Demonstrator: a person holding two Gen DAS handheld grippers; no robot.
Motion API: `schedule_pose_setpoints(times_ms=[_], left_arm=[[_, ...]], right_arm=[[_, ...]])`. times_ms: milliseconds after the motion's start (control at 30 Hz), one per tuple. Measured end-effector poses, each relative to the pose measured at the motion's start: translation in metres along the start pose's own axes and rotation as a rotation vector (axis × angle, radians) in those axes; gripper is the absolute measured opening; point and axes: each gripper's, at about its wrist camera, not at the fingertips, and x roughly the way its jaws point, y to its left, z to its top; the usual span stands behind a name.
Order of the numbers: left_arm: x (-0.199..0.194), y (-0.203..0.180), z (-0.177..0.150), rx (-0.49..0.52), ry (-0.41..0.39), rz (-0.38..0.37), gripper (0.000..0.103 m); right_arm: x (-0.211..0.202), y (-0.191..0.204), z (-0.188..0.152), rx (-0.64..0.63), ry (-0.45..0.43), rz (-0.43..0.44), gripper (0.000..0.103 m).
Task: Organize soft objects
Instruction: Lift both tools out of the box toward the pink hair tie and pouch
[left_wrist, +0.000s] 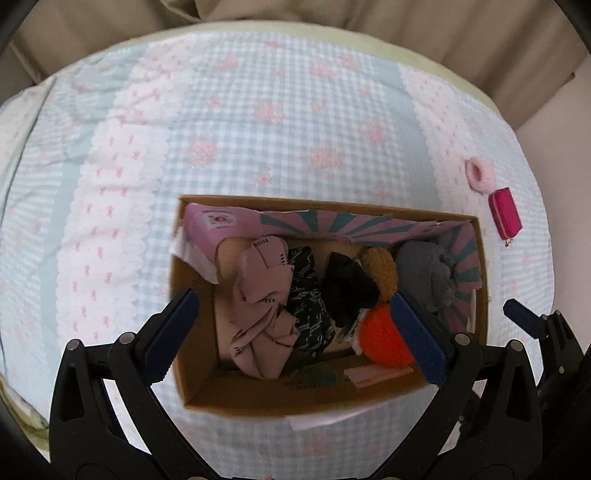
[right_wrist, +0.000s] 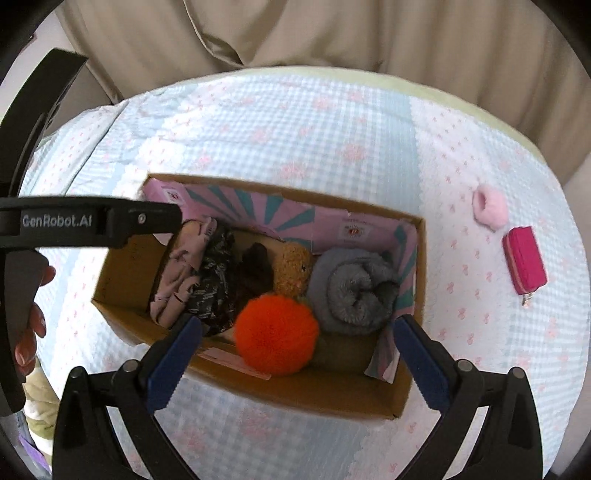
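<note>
Between your left gripper's (left_wrist: 295, 336) blue fingers (left_wrist: 419, 338) nothing is held: they stand wide apart above the cardboard box (left_wrist: 192, 332), one to each side of its contents. Your right gripper (right_wrist: 295, 363) is the same, its fingers (right_wrist: 173, 363) spread wide and empty over the near end of the box, with the orange pom-pom (right_wrist: 277, 334) showing in the gap but not touched.

Below them the box is well filled. From one end you have a crumpled pink cloth (left_wrist: 262, 306), a black patterned fabric (left_wrist: 308, 314), a dark furry piece (left_wrist: 349, 291), a tan plush (left_wrist: 380, 273), the orange pom-pom, and a rolled grey towel (right_wrist: 354, 291) against the lined end wall. All of these lie inside the walls, packed side by side, so most of the sorting looks done.

Out on the checked bedspread (left_wrist: 295, 122), well apart from the box on your right, two things are left: a fluffy pink scrunchie (right_wrist: 489, 205) and, just beside it, a magenta zip pouch (right_wrist: 524, 260). Neither is touched by a gripper. The scrunchie is plainly soft and I judge it the next to go in; the right gripper is the nearer. Whether the pouch counts as soft I cannot tell. There is bare box floor near the towel for them.
</note>
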Motion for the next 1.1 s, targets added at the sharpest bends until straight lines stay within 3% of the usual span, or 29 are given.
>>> schedule_pose_setpoints(times_ms=[233, 600, 867, 1100], left_arm=[[-0.054, 0.007, -0.017, -0.005, -0.095, 0.005, 0.103], [-0.169, 0.005, -0.078, -0.013, -0.281, 0.042, 0.103], [-0.215, -0.009, -0.103, -0.002, -0.388, 0.034, 0.103], [-0.234, -0.060, -0.094, 0.039, -0.462, 0.022, 0.103]], right_arm=[[-0.051, 0.015, 0.001, 0.005, -0.080, -0.021, 0.103], [-0.160, 0.019, -0.017, 0.125, -0.217, -0.094, 0.103], [-0.225, -0.005, -0.041, 0.190, -0.356, -0.142, 0.103], [-0.257, -0.056, -0.049, 0.222, -0.412, -0.202, 0.103]])
